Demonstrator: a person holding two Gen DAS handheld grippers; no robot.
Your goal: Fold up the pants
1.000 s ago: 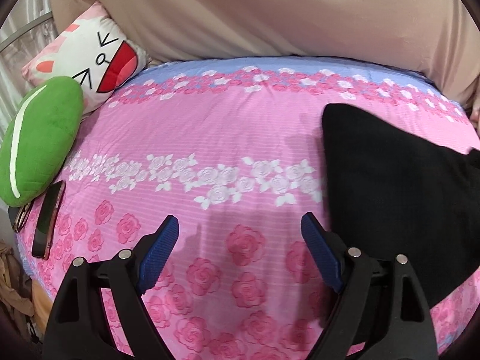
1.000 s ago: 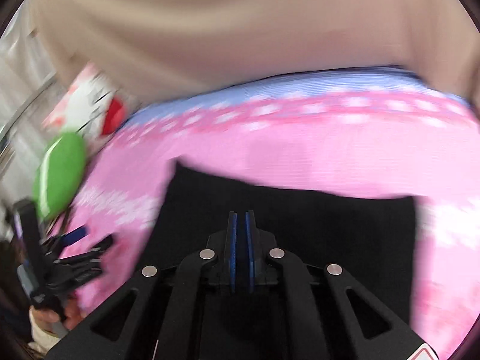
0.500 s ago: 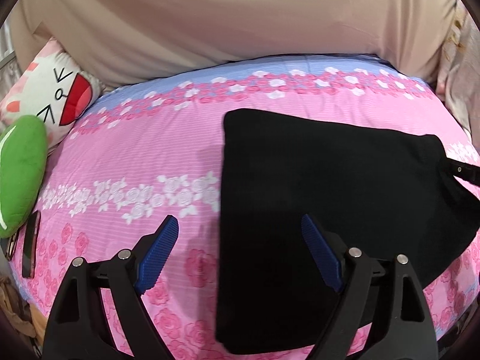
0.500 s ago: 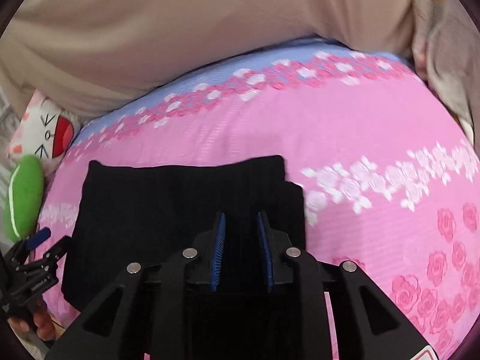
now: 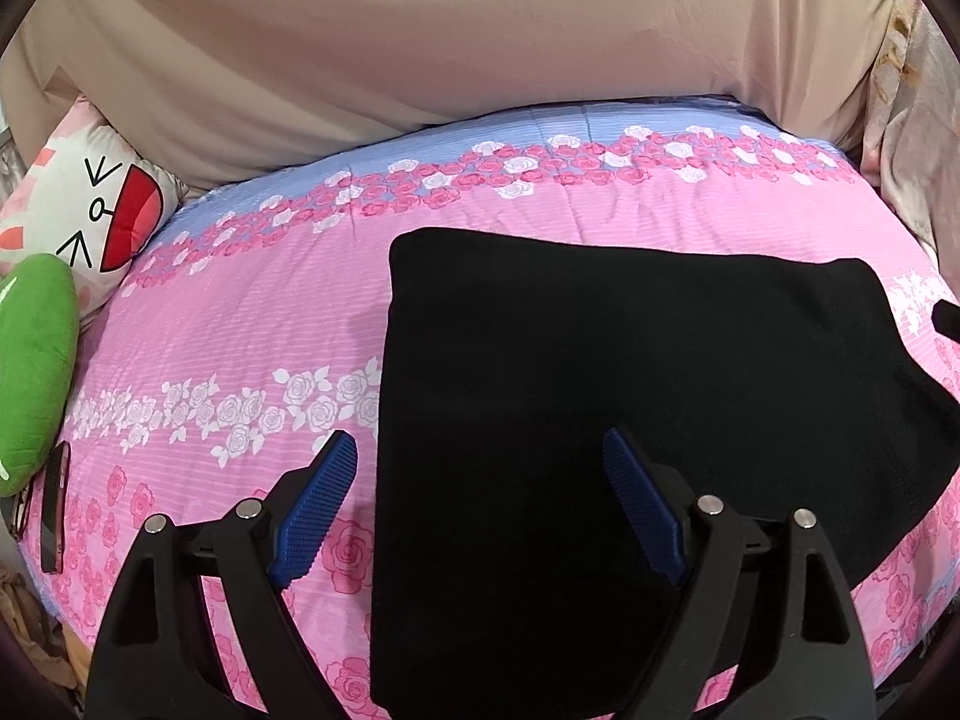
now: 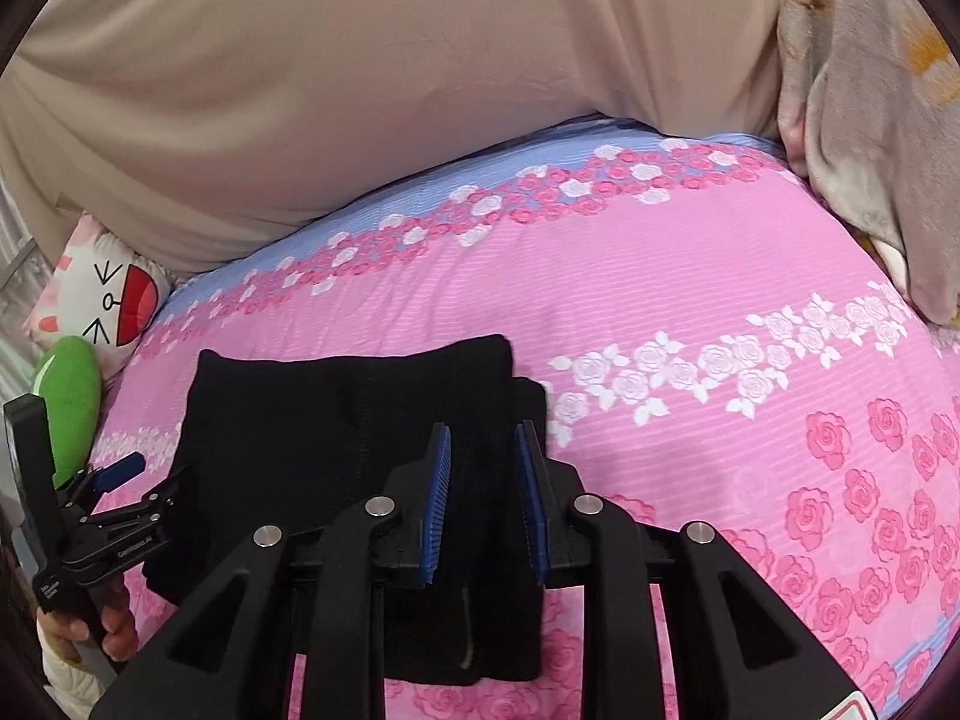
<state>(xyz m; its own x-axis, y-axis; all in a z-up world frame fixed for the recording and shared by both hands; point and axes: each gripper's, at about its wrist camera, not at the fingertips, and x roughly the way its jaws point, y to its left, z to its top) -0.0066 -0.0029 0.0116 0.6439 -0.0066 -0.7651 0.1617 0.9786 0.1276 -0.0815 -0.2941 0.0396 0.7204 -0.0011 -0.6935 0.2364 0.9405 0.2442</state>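
The black pants lie folded flat on the pink flowered bed sheet. My left gripper is wide open above the folded pants' left edge and holds nothing. In the right wrist view the pants lie at the lower left, with their right end between the blue pads. My right gripper is partly open over that right end, pads apart from the cloth. The left gripper shows at the far left of that view, held by a hand.
A cartoon-face pillow and a green cushion lie at the bed's left. A phone lies at the left edge. A beige curtain hangs behind. A grey blanket is piled at the right.
The right gripper was shut a second ago and has opened, letting go of the pants. The left gripper has moved right, over the pants' left edge. The pants now lie still.
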